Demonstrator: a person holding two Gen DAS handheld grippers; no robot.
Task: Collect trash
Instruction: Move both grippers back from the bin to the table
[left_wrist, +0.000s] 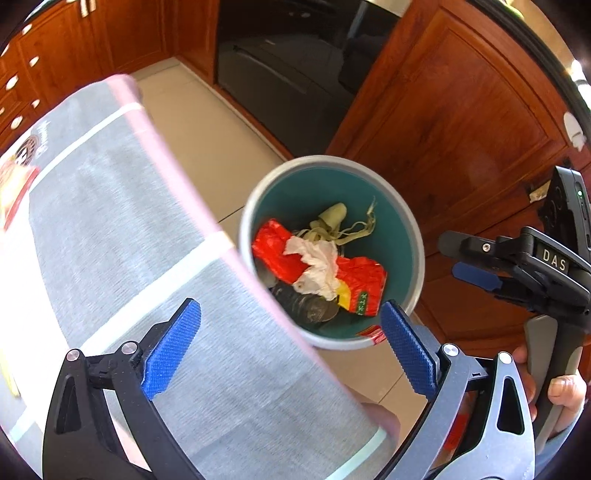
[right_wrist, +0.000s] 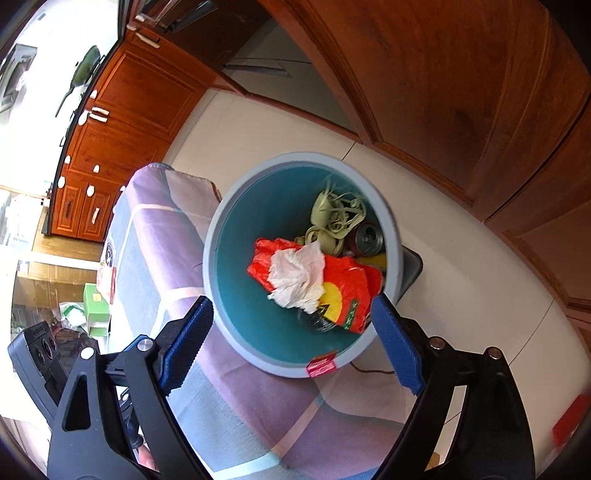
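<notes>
A round bin with a grey rim (left_wrist: 413, 236) (right_wrist: 210, 258) and teal inside stands on the floor beside the table. In it lie a red wrapper (left_wrist: 364, 275) (right_wrist: 351, 291), a crumpled white tissue (left_wrist: 317, 264) (right_wrist: 295, 275), pale green peels (left_wrist: 332, 221) (right_wrist: 332, 218) and a can (right_wrist: 367, 238). My left gripper (left_wrist: 291, 347) hangs open above the bin's near rim and the table edge, with nothing between its blue pads. My right gripper (right_wrist: 291, 345) (left_wrist: 476, 266) is open too, above the bin, and holds nothing.
A table under a grey cloth (left_wrist: 147, 240) (right_wrist: 236, 391) with white stripes and a pink border runs along the bin's left side. Wooden cabinets (left_wrist: 461, 122) (right_wrist: 122, 122) and a dark oven front (left_wrist: 280, 74) ring the tiled floor (right_wrist: 461, 295). A hand (left_wrist: 565, 391) grips the right tool.
</notes>
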